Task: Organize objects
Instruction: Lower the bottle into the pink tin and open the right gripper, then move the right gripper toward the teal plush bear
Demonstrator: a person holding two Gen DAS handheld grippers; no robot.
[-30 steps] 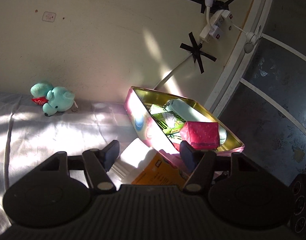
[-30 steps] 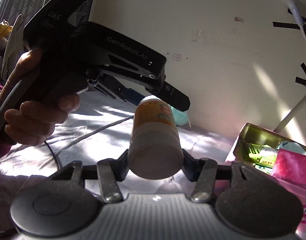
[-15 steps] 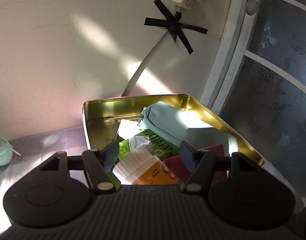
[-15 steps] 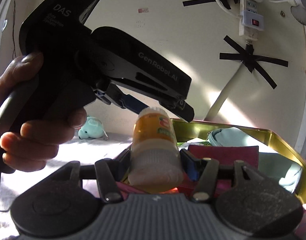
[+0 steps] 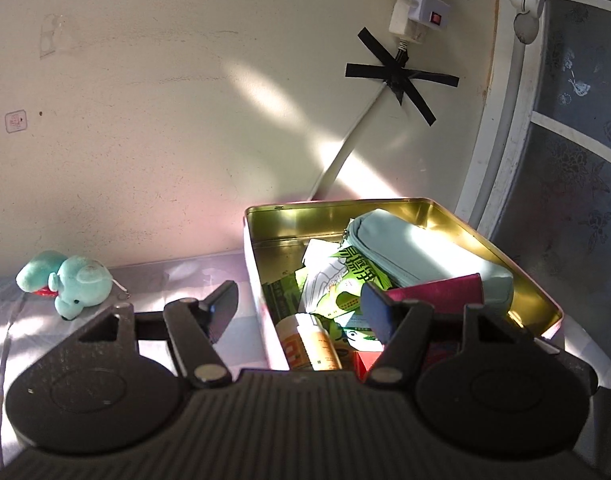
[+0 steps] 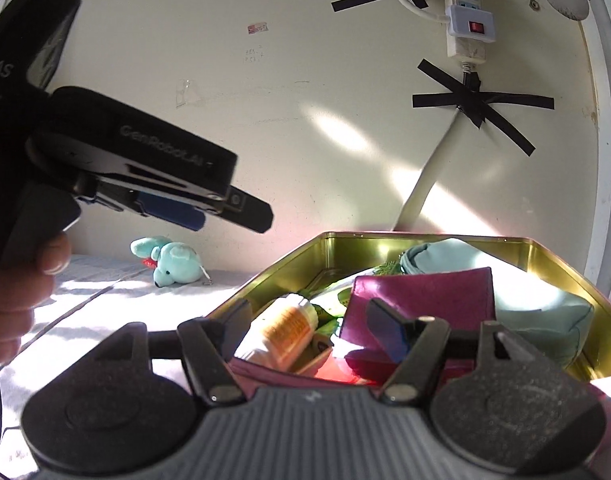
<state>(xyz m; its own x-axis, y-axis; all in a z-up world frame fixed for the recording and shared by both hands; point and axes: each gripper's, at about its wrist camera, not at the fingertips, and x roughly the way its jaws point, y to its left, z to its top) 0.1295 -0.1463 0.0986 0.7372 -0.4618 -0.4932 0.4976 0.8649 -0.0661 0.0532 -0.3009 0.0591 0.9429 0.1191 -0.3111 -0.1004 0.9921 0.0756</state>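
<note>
Bottle (image 6: pixel 283 334) lies in the gold tin (image 6: pixel 553 256), base hidden behind wide-spread right tongs (image 6: pixel 309 320); left tongs (image 5: pixel 301 308) likewise wide.

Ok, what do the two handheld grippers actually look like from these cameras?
Both are matte black with ribbed housings, round textured discs and silver screws. The left gripper, seen from the right wrist view, reads "GenRobot.AI" and "DAS" in pale lettering and has a blue fingertip pad. The right gripper shows a blue pad too. No sleeve shows on the bare hand.
</note>
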